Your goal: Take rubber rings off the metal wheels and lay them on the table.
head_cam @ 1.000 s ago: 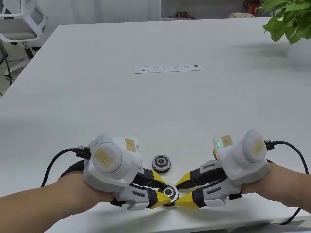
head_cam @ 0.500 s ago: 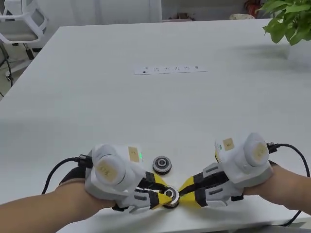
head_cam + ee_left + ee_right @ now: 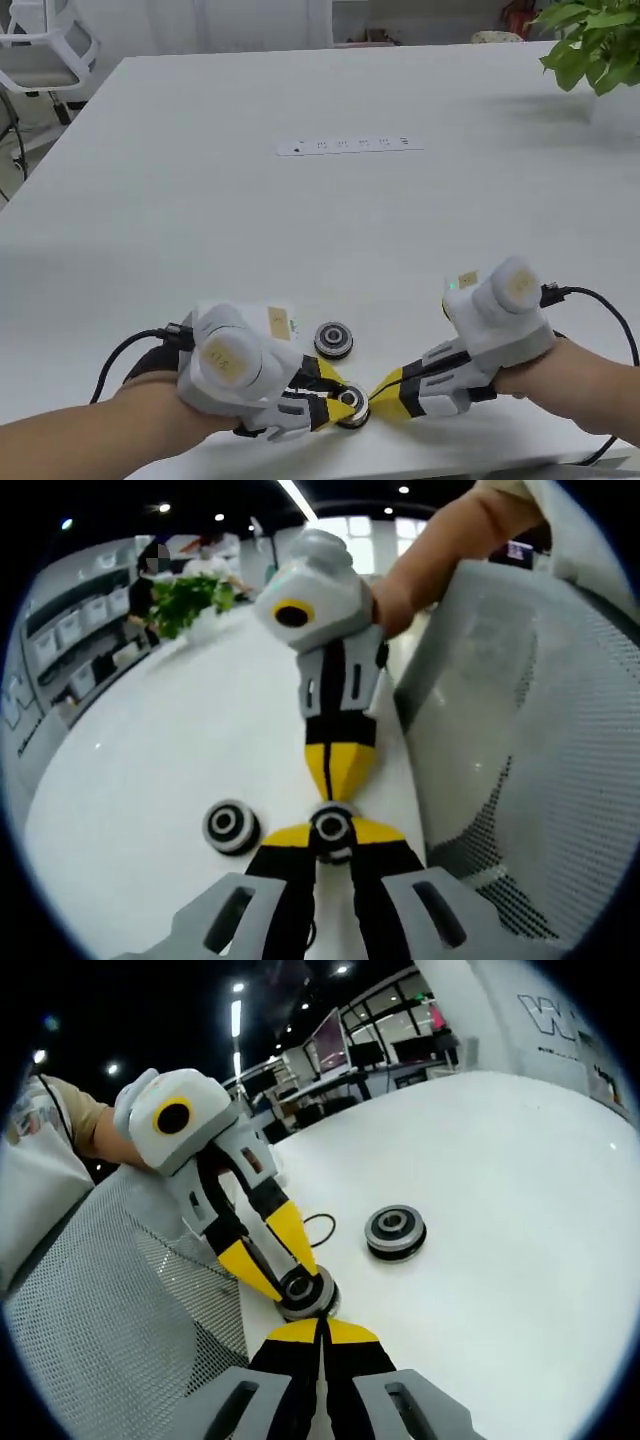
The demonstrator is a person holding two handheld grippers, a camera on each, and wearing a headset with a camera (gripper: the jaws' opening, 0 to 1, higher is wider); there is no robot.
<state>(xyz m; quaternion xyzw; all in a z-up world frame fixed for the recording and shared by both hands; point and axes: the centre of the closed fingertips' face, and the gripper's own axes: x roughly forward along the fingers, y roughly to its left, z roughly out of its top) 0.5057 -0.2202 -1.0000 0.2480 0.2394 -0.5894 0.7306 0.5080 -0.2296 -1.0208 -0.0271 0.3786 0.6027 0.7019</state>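
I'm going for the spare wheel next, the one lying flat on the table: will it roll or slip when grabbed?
Lying flat, the spare wheel probably won't roll unless tipped onto its rim. Its metal hub suggests stiff and heavy for its size. Its black rubber ring should give the jaws grip, though it may skid on the smooth table.

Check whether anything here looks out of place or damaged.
Nothing looks spilled, broken or askew. The left gripper clamps one wheel near the table's front edge, the right gripper shut at its rim; the other wheel lies flat beside them.
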